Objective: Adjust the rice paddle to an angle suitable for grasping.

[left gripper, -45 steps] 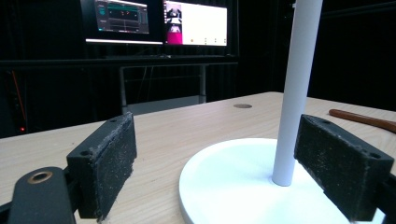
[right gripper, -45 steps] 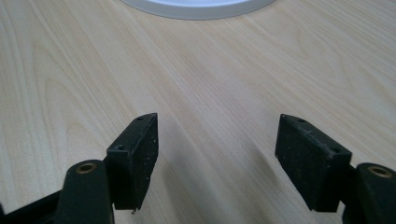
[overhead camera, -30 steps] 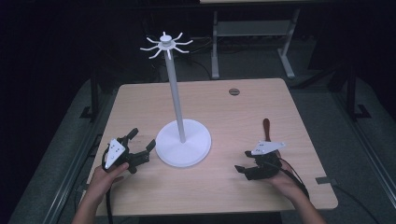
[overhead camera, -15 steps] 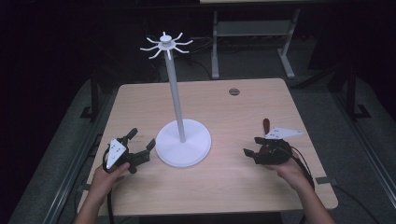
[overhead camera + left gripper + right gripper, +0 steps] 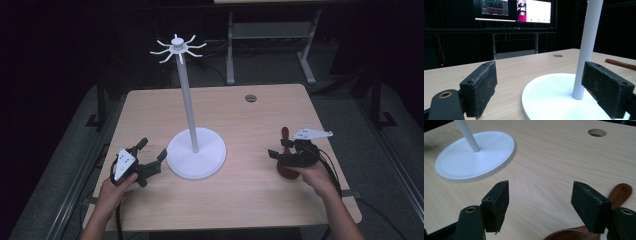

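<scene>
A white stand rises from a round base [image 5: 196, 156] near the table's middle, its thin pole [image 5: 186, 100] topped by a ring of hooks [image 5: 177, 48]. A brown wooden spoon [image 5: 285, 134] lies on the right side of the table. My right gripper [image 5: 279, 150] hovers open just above the spoon, jaws pointing left toward the stand. In the right gripper view the spoon [image 5: 621, 191] lies beneath the right-hand jaw of that gripper [image 5: 540, 200]. My left gripper [image 5: 152, 149] is open and empty beside the base's left edge. The left gripper view has the base [image 5: 549, 92] between the jaws of the left gripper [image 5: 539, 87].
A round cable hole [image 5: 250, 98] sits at the table's far right. A metal frame [image 5: 270, 35] stands on the floor behind the table. Monitors [image 5: 514, 10] glow in the dark background. Bare tabletop [image 5: 240, 200] lies in front of the stand.
My right gripper has shifted right and farther from the person, ending up over the spoon. The left gripper has barely moved.
</scene>
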